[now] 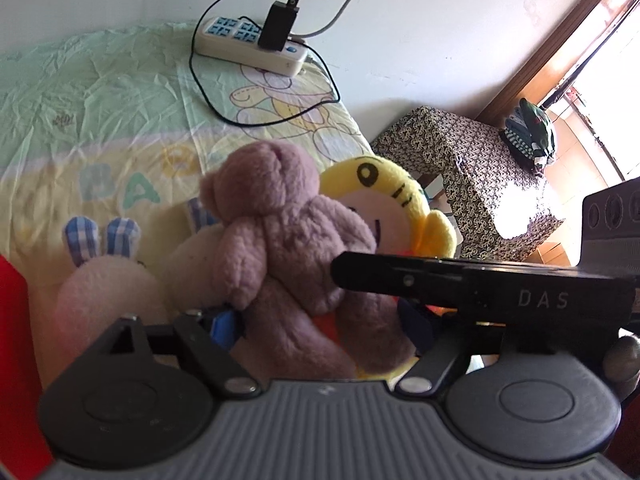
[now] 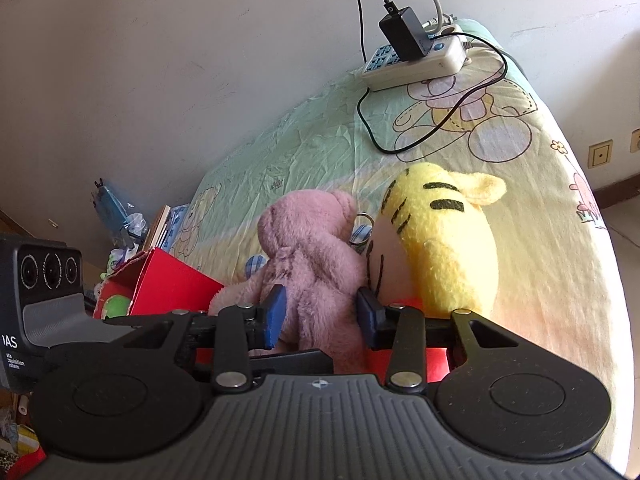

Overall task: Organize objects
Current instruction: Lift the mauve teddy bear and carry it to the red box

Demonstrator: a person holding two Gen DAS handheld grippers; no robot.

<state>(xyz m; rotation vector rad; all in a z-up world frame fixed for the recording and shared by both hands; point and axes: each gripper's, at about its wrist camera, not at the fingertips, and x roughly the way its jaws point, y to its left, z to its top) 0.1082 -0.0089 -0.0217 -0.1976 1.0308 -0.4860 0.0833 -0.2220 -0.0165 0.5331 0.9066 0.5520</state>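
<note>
Left wrist view: left gripper (image 1: 320,320) has its jaws around the lower body of the fuzzy mauve plush teddy bear (image 1: 280,240). One blue pad (image 1: 224,326) shows at the bear's left flank; the other is hidden behind the right gripper's black finger bar crossing in front, so can't tell if the jaws actually clamp. Bear sits on the bed's pastel cartoon-print sheet (image 1: 100,92), leaning against a yellow tiger plush (image 1: 384,208), with a cream bunny plush with blue-checked ears (image 1: 108,272) just beside it. White power strip with a black adapter (image 1: 256,44) lies well back by the wall. Patterned cloth-covered box (image 1: 472,168) stands off the bed.

Right wrist view: right gripper (image 2: 322,314) has narrow jaws, both blue pads (image 2: 276,312) pressed into the teddy bear (image 2: 312,248), fur bulging between them. Tiger plush (image 2: 444,240) touches the bear's right side. Open red cardboard box (image 2: 168,284) just left of the bear, a green item inside.
</note>
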